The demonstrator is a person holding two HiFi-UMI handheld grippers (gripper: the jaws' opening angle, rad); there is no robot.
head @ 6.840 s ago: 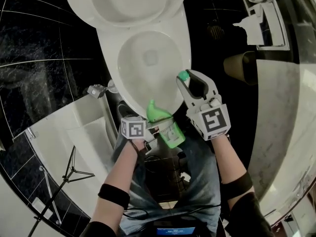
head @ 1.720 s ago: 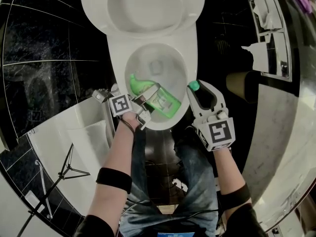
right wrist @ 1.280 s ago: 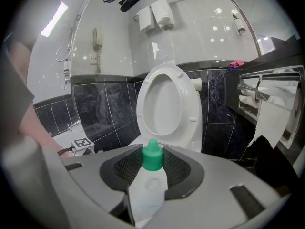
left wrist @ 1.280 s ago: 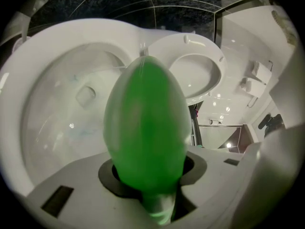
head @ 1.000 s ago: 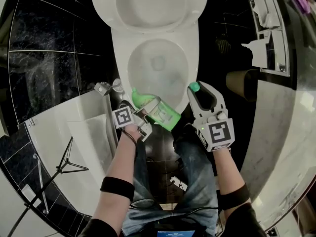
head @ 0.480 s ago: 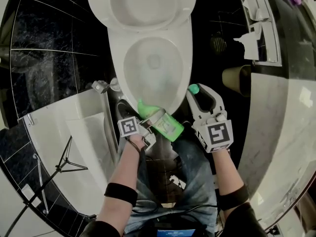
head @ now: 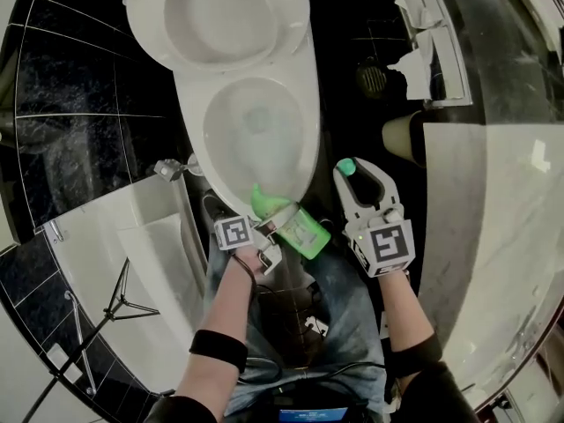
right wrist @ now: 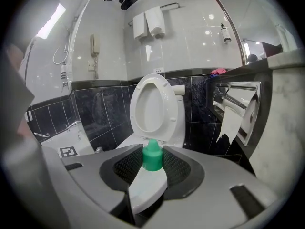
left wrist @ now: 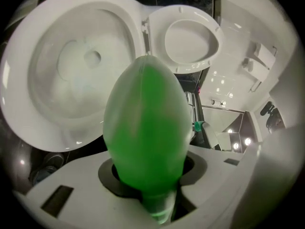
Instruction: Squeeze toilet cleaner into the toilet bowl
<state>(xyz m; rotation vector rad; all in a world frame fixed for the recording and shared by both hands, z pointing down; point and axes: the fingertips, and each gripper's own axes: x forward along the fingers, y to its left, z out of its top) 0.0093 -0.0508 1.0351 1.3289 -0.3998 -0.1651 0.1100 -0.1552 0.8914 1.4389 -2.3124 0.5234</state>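
Note:
A green toilet cleaner bottle [head: 304,232] lies tilted at the front rim of the white toilet bowl [head: 231,161], nozzle towards the bowl. My left gripper [head: 284,227] is shut on its body. In the left gripper view the bottle [left wrist: 145,123] fills the middle, clamped in the left gripper [left wrist: 145,178], with the open bowl [left wrist: 43,104] behind it at the left. My right gripper [head: 348,174] stays to the right of the bowl, shut on the bottle's green cap [head: 346,166]. The right gripper view shows the cap [right wrist: 152,156] pinched in the right gripper [right wrist: 152,170], below the raised seat [right wrist: 164,104].
The seat and lid [head: 220,16] stand raised. A toilet paper holder [head: 423,42] and a spare roll [head: 401,135] are on the right wall beside a marble counter [head: 493,218]. A white ledge [head: 132,236], a tripod [head: 115,307] and a valve [head: 172,167] lie at the left.
Both grippers have drawn back towards the person. The bottle has moved from over the bowl's front part to its front rim. The cap stays in the right gripper.

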